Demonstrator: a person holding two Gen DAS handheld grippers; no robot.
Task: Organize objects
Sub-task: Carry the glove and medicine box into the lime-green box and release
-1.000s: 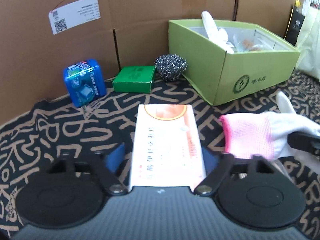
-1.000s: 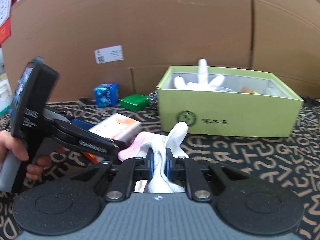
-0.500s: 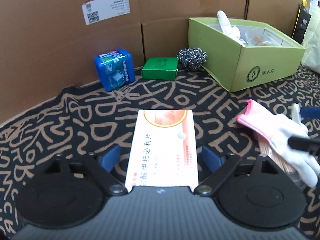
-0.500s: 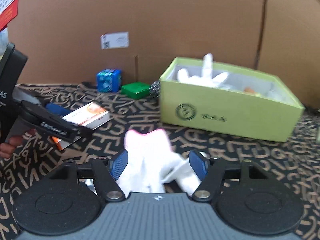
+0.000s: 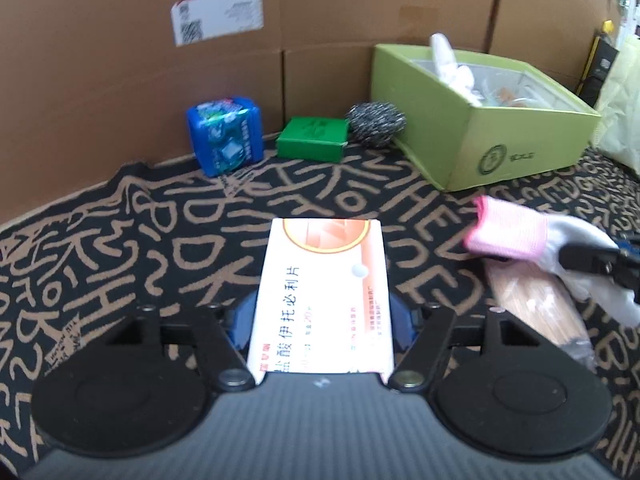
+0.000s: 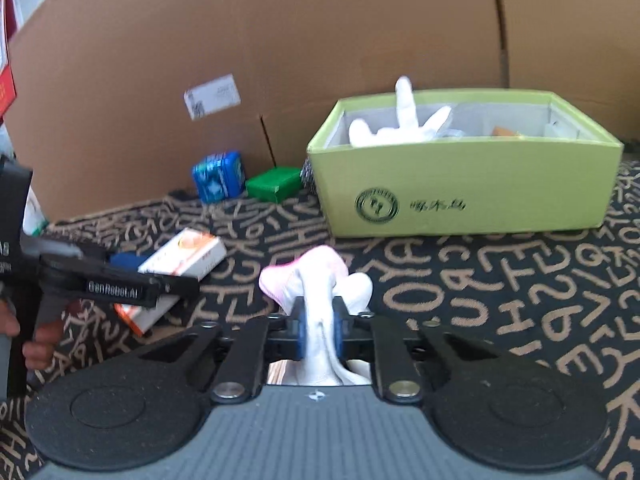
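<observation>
My left gripper [image 5: 320, 320] is shut on a white and orange medicine box [image 5: 322, 292], held flat between its blue pads; the box also shows in the right wrist view [image 6: 182, 262]. My right gripper [image 6: 319, 334] is shut on a white glove with a pink cuff [image 6: 316, 280], also seen at the right in the left wrist view [image 5: 520, 232]. A green open box [image 6: 464, 188] stands ahead with another white glove [image 6: 404, 120] sticking out of it; it also shows in the left wrist view [image 5: 480, 120].
A blue packet [image 5: 226, 140], a small green box [image 5: 314, 138] and a steel scourer [image 5: 376, 124] lie by the cardboard wall [image 5: 320, 20]. A bundle of wooden sticks in a bag [image 5: 536, 300] lies under the glove. A patterned black cloth [image 5: 140, 220] covers the table.
My right gripper has shut on the pink-cuffed glove, after being open half a second ago. My left gripper has closed in on the medicine box. Both views have shifted a little.
</observation>
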